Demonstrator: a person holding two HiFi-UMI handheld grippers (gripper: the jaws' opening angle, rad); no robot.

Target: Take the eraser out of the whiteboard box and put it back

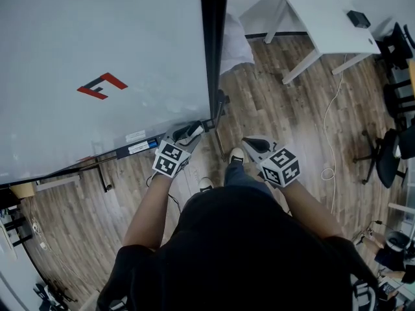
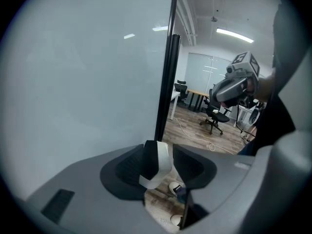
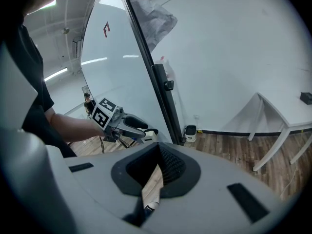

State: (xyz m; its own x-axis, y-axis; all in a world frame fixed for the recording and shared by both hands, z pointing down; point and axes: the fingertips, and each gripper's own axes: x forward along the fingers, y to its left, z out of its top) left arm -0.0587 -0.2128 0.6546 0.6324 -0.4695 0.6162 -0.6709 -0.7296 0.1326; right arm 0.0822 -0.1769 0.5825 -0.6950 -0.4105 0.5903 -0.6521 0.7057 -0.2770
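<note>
The left gripper [image 2: 165, 168] is gaping wide around the eraser [image 2: 157, 164] at the whiteboard's [image 1: 97, 44] bottom edge. The right gripper [image 3: 158, 155] is hanging closed and empty.

Wood-plank floor [image 1: 272, 102] throughout. Standing on it: a white bench [image 1: 324, 28] on slanted legs by the wall, with one small black box [image 1: 358, 18] near its far end. Also on the floor: a white cable [image 1: 327, 173] ending in a loop, black office chairs [image 1: 388, 155] at the right, and a pair of shoes [image 1: 237, 154]. Higher up, the long dark whiteboard box [image 1: 117, 153], with a white-and-blue item [image 1: 142, 146] lying in it, too small to name.
</note>
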